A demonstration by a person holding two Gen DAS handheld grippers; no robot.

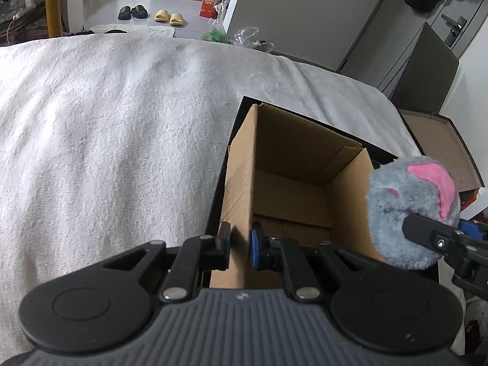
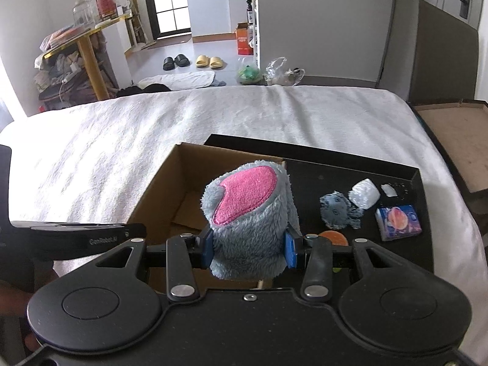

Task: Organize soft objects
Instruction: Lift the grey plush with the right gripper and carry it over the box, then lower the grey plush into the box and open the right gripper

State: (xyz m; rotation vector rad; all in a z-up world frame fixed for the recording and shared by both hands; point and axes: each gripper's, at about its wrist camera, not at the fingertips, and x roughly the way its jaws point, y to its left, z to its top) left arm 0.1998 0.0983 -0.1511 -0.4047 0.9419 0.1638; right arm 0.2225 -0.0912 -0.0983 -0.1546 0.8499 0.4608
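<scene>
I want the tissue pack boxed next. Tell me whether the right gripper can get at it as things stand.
Probably not yet. The right gripper is shut on the grey plush, so its fingers are full. The tissue pack itself lies uncovered on the black tray, so the way looks free once the plush goes into the box.

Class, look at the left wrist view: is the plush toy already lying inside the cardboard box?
No: the plush toy is held in the right gripper beside the box, not inside it.
</scene>
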